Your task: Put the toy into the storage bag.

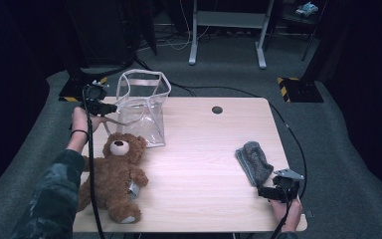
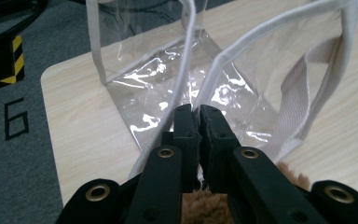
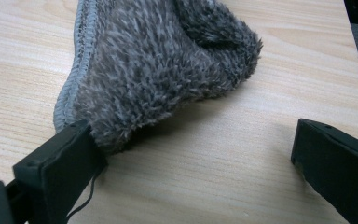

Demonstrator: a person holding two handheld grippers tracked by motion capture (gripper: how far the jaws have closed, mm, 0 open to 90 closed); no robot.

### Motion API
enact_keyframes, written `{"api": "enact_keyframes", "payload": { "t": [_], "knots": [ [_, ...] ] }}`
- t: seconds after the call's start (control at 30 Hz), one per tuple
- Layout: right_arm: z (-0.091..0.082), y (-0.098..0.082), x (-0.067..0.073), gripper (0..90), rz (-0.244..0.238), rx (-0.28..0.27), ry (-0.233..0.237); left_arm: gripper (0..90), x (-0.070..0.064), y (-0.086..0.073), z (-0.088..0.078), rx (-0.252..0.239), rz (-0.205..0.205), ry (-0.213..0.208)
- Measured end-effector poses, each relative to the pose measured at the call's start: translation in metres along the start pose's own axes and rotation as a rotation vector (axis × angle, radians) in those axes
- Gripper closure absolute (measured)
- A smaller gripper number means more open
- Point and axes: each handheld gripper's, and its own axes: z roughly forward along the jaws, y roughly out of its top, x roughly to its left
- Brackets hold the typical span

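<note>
At the table's far left, the left gripper (image 2: 199, 114) has its jaws pinched tight on the clear bag's (image 1: 142, 112) white handle (image 2: 186, 65). Nothing is inside yet: the teddy bear (image 1: 115, 175) lies near left, and the right gripper (image 3: 191, 163) gapes beside the grey cloth (image 3: 163, 65), gripping nothing.

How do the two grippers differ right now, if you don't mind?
The left gripper has its jaws shut, pinching the clear bag's white edge; the right gripper stands open, holding nothing. The left is raised at the bag; the right sits low beside the grey cloth. Both are black and hand-held.
</note>
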Motion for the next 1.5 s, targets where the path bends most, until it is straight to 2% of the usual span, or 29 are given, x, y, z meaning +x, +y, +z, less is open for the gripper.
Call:
{"api": "enact_keyframes", "payload": {
  "t": [0.17, 0.2, 0.23, 0.27, 0.4, 0.47, 0.5, 0.57, 0.6, 0.63, 0.67, 0.7, 0.73, 0.77, 0.8, 0.83, 0.93, 1.0, 1.03, 1.1, 1.17, 1.23, 1.27, 1.33, 1.4, 1.47, 1.5],
  "knots": [
    [0.0, 0.0, 0.0, 1.5, 0.002, 0.001, 0.0, 87.2, 0.0, 0.004, 0.006, -0.003, 0.003, 0.033],
    [0.0, 0.0, 0.0, 1.5, 0.001, 0.001, 0.0, 87.2, 0.0, 0.005, 0.007, -0.01, -0.01, 0.036],
    [0.0, 0.0, 0.0, 1.5, -0.001, 0.0, 0.001, 87.4, 0.0, 0.006, 0.009, -0.016, -0.02, 0.028],
    [0.0, 0.0, 0.0, 1.5, -0.001, 0.0, 0.001, 87.4, 0.001, 0.008, 0.009, -0.006, -0.013, 0.031],
    [0.0, 0.0, 0.0, 1.5, 0.002, 0.001, 0.0, 87.5, -0.006, 0.015, 0.015, -0.03, -0.02, 0.036],
    [0.0, 0.0, 0.0, 1.4, 0.003, 0.002, -0.002, 87.6, -0.009, 0.018, 0.018, -0.049, -0.04, 0.012],
    [0.0, 0.0, 0.0, 1.5, 0.003, 0.001, 0.0, 87.6, -0.013, 0.019, 0.019, -0.048, -0.035, 0.018],
    [0.0, 0.0, 0.0, 1.5, 0.002, 0.002, 0.0, 86.6, -0.017, 0.021, 0.018, -0.037, -0.006, 0.004],
    [0.0, 0.0, 0.0, 1.5, 0.003, 0.002, -0.002, 80.5, -0.02, 0.021, 0.018, -0.041, -0.008, 0.016],
    [0.0, 0.0, 0.0, 1.5, -0.009, -0.003, -0.001, 67.9, -0.022, 0.022, 0.016, -0.037, 0.001, 0.022],
    [0.0, 0.0, 0.0, 1.5, -0.009, -0.003, -0.002, 61.7, -0.024, 0.022, 0.013, -0.024, 0.012, 0.032],
    [0.0, 0.0, 0.0, 1.5, -0.009, -0.005, -0.003, 55.7, -0.025, 0.023, 0.011, -0.008, 0.034, 0.061],
    [0.0, 0.0, 0.0, 1.5, -0.01, -0.005, -0.005, 49.8, -0.025, 0.023, 0.008, -0.009, 0.032, 0.059],
    [0.0, 0.0, 0.0, 1.5, -0.01, -0.005, -0.004, 44.9, -0.022, 0.021, 0.004, 0.013, 0.036, 0.072],
    [0.0, 0.0, 0.0, 1.5, -0.01, -0.005, -0.004, 43.3, -0.022, 0.021, 0.004, 0.013, 0.036, 0.072],
    [0.0, 0.0, 0.0, 1.5, -0.011, -0.005, -0.005, 43.3, -0.019, 0.019, 0.003, 0.026, 0.021, 0.079],
    [0.0, 0.0, 0.0, 1.5, -0.014, -0.006, -0.008, 44.9, -0.012, 0.016, -0.002, 0.02, 0.003, 0.061],
    [0.0, 0.0, 0.001, 1.5, -0.005, -0.003, -0.008, 48.2, -0.011, 0.015, -0.002, 0.006, -0.006, 0.049],
    [0.0, 0.0, 0.0, 1.5, -0.011, -0.005, -0.006, 56.2, -0.01, 0.015, -0.004, 0.015, 0.005, 0.043],
    [0.0, 0.0, 0.0, 1.5, -0.01, -0.005, -0.005, 57.8, -0.011, 0.014, -0.002, 0.013, -0.006, 0.043],
    [0.0, 0.0, 0.0, 1.5, -0.011, -0.005, -0.005, 54.7, -0.01, 0.015, -0.005, 0.003, -0.007, 0.046],
    [0.0, 0.0, 0.001, 1.5, -0.008, -0.004, -0.008, 46.5, -0.008, 0.015, -0.008, -0.028, -0.021, 0.078],
    [0.0, 0.0, 0.0, 1.5, -0.013, -0.005, -0.008, 42.7, -0.006, 0.014, -0.009, -0.04, -0.032, 0.077],
    [0.0, 0.0, 0.001, 1.5, -0.007, -0.003, -0.009, 42.3, -0.001, 0.011, -0.008, -0.018, -0.049, 0.075],
    [0.0, 0.0, 0.0, 1.5, -0.011, -0.006, -0.006, 41.9, 0.005, 0.007, -0.006, 0.001, -0.069, 0.039],
    [0.0, 0.0, 0.0, 1.5, -0.009, -0.005, -0.006, 47.3, 0.01, 0.003, -0.002, 0.026, -0.09, 0.005],
    [0.0, 0.0, 0.0, 1.5, -0.011, -0.006, -0.007, 52.4, 0.011, 0.001, -0.001, 0.028, -0.082, 0.0]
  ]
}}
